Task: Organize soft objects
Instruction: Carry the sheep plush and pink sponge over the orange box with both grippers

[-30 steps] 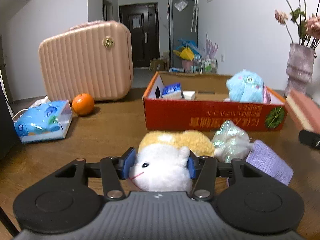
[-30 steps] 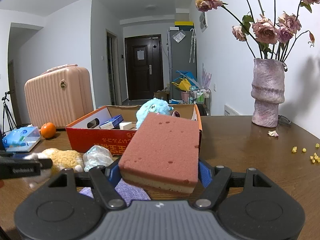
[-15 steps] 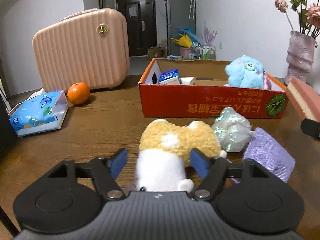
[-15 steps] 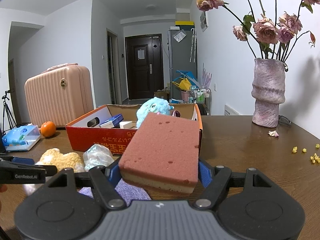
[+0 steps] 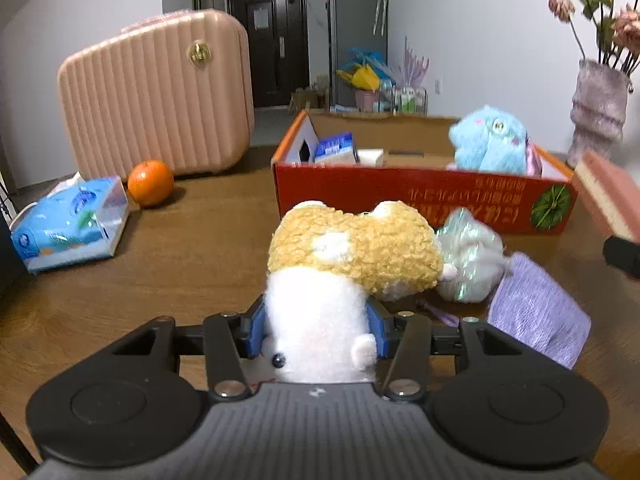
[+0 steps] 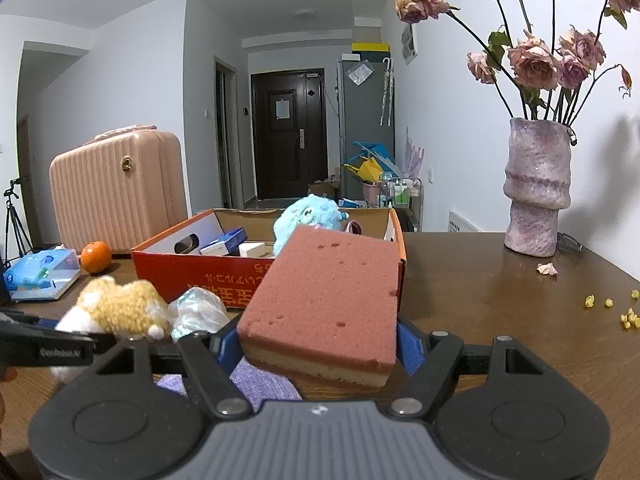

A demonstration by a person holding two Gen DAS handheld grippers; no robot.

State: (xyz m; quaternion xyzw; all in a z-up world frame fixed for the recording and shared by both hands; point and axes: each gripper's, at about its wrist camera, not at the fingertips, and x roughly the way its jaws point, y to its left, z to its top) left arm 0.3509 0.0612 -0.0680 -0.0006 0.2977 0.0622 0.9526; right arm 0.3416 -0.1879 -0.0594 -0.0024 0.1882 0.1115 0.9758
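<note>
A yellow-and-white plush toy (image 5: 352, 248) lies on the wooden table in front of the red cardboard box (image 5: 400, 196). My left gripper (image 5: 316, 330) is closing on its white part, and the blue pads press into the fur on both sides. The right wrist view shows the same plush toy (image 6: 120, 308) at the left. My right gripper (image 6: 320, 344) is shut on a pink-and-yellow sponge (image 6: 324, 296), held above the table in front of the box (image 6: 200, 276). A blue plush toy (image 5: 490, 142) sits inside the box.
A crinkly plastic bundle (image 5: 470, 260) and a purple cloth (image 5: 536, 308) lie beside the plush toy. A pink suitcase (image 5: 156, 92), an orange (image 5: 150, 182) and a tissue pack (image 5: 72, 224) stand at the left. A vase of roses (image 6: 536, 188) and yellow crumbs (image 6: 624, 312) are at the right.
My left gripper's jaws opened, slid further over the plush toy's white part, and closed on it again. The right gripper and its sponge have not moved.
</note>
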